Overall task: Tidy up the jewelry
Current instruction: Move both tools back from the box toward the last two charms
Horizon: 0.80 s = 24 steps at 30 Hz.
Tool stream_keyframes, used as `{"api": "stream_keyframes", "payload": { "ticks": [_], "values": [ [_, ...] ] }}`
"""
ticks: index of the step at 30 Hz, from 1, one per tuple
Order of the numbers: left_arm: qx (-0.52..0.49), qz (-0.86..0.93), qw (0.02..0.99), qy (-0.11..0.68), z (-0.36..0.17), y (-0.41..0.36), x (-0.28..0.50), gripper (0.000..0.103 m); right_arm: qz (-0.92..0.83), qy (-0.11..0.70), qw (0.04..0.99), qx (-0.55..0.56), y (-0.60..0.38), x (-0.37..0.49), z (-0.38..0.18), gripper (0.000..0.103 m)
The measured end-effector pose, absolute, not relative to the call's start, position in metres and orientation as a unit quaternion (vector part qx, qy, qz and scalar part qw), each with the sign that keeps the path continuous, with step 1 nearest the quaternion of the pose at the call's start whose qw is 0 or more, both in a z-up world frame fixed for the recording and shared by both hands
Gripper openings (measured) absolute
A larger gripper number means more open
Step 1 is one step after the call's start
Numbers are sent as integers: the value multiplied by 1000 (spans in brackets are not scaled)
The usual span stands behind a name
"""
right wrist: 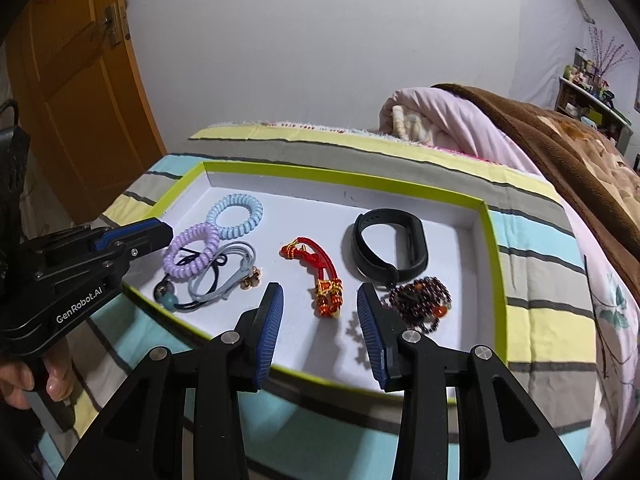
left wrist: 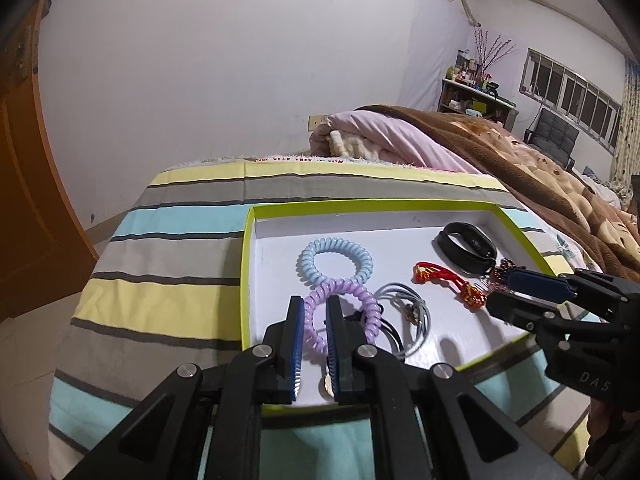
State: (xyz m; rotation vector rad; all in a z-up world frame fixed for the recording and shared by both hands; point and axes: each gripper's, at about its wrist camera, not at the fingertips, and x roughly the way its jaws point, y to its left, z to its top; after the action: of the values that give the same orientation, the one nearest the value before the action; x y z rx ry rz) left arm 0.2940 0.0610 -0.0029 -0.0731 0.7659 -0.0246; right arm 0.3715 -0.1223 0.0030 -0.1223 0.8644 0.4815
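Between left gripper (left wrist: 314, 312) fingers (left wrist: 297, 320), purple coil bracelet (left wrist: 340, 300).

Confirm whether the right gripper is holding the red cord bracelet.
No: the right gripper stands open above the tray, and the red cord bracelet lies free on the white floor between its fingers.
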Motion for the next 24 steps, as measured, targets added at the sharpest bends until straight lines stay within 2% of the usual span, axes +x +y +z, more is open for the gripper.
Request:
{"api": "stream_keyframes", "payload": {
  "ticks": [13, 24],
  "values": [
    [-39, -26, 942, 331, 22, 57, 197, 10, 242, 390, 888, -34, -147, 292, 26, 40],
    [-45, -17, 947, 318, 22, 56, 110, 10, 262, 384, 885, -26, -154, 217, 27, 40]
  ]
}}
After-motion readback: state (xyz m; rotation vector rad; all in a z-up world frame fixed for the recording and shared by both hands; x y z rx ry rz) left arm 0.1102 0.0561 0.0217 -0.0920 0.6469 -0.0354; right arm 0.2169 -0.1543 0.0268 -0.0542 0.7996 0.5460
